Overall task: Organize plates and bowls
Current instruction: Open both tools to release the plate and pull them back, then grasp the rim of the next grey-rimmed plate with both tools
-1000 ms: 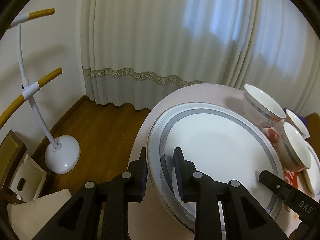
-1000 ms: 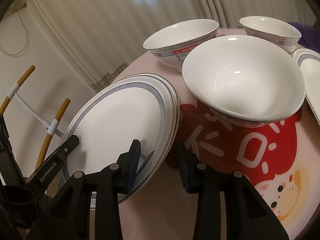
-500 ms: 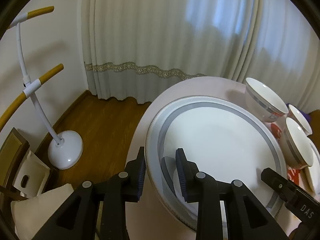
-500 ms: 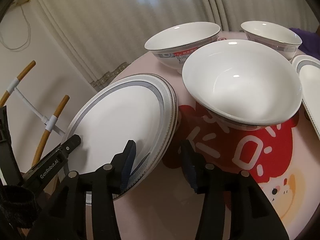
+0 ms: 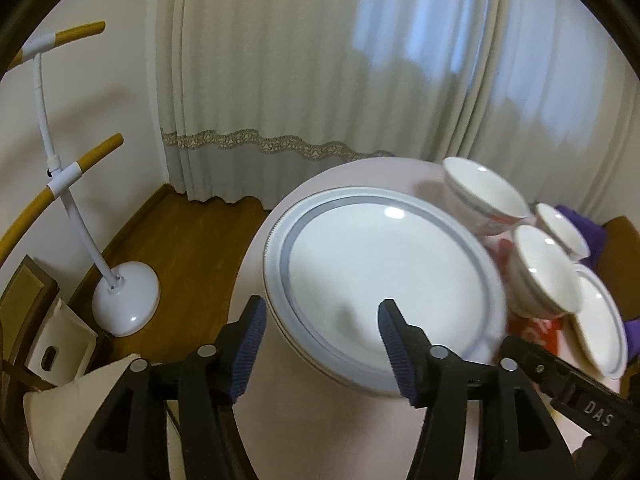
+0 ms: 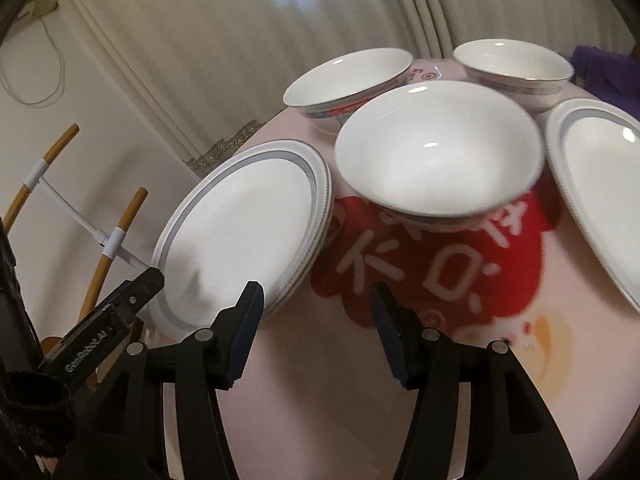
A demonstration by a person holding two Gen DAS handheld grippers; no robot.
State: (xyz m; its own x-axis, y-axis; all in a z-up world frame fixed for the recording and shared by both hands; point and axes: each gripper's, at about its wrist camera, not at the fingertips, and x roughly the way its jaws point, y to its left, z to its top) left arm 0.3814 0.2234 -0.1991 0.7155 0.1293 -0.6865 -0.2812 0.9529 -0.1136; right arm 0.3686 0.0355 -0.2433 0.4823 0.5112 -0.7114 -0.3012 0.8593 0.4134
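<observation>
Overhanging the near-left rim of the round pink table (image 5: 352, 432), the stack of plates (image 5: 384, 276) sits with its toothed, grey-banded edges past the tabletop, above wooden floor (image 5: 180, 240). The left gripper (image 5: 320, 344) hangs over the stack's near edge with its jaws spread wide, one finger outside the rim and one above the plate face, gripping nothing. The right gripper (image 6: 316, 320) stands equally wide apart and empty, its left finger just beside the stack's lower rim, its right finger over bare tablecloth print (image 6: 432, 264). Open pink surface lies in front of both tools. Three glossy white bowls (image 6: 436, 148) cluster beyond the stack; the nearest almost touches it, though motion blur makes contact impossible to judge. A single plate (image 6: 600, 184) lies to the right, cut off by the frame. How many plates the stack holds is hard to count; at least two rims show. Ribbed blue pads line the black fingers. Beyond the table hang pleated curtains (image 5: 320, 80), and a white floor stand (image 5: 124, 300) with wooden arms occupies the corner.
</observation>
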